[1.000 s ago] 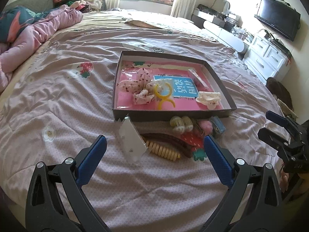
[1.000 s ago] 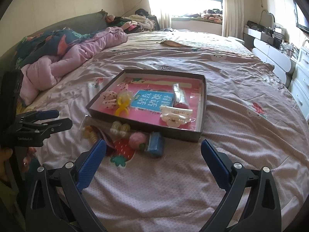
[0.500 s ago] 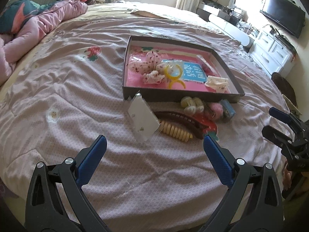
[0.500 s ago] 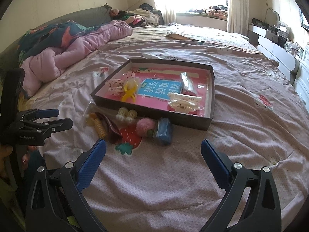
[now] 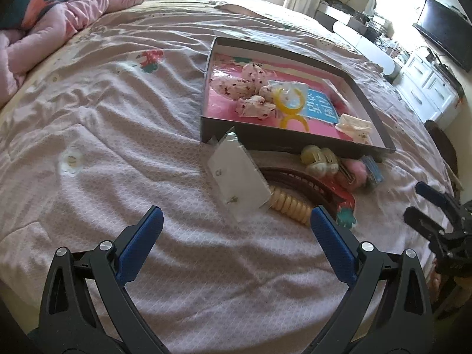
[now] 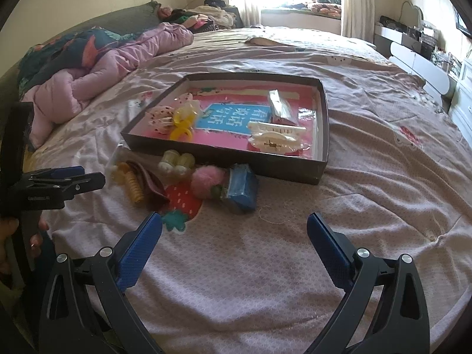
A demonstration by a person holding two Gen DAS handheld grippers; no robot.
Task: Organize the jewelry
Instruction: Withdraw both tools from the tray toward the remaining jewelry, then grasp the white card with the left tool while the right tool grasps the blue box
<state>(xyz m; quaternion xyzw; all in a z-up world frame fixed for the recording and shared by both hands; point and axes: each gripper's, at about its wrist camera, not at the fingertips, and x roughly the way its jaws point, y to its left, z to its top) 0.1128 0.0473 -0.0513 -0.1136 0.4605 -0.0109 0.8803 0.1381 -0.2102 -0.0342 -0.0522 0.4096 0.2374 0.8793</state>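
Earrings on a clear card (image 5: 239, 181) lie straight ahead of our left gripper (image 5: 236, 230), whose blue-padded jaws stand wide apart and hold nothing; the card rests on the pink bedspread (image 5: 118, 153) just in front of the near wall of the dark tray (image 5: 295, 144), one corner leaning on that wall, its long axis running from the tray corner down toward our right jaw. We judge this card the natural first pick for the left gripper, since it sits between the jaws' line of sight and nearer than anything else. Our right gripper (image 6: 234, 233) is likewise spread open and empty, and points at the rest of the loose heap: the cream spiral hair tie (image 6: 132, 187), the pair of pale yellow claw clips (image 6: 177, 163), the pink pompom (image 6: 205, 181) and the blue wrapped item (image 6: 242, 187), all crowded against the tray's front wall, with the brown headband (image 5: 298, 177) curving under them. For those the right gripper is the nearer one. Inside the tray already lie a floral bow (image 5: 244, 87), a yellow ring clip (image 5: 290, 106) and a white hair claw (image 6: 275, 138). The card is thin, glossy and partly lifted, so we expect it to be awkward to pinch flat. What the blue wrapped item is we cannot tell, the headband's far end is hidden under the pile, the studs on the card are barely legible, and the strawberry beneath the heap looks like a print on the bedspread, though we are not sure
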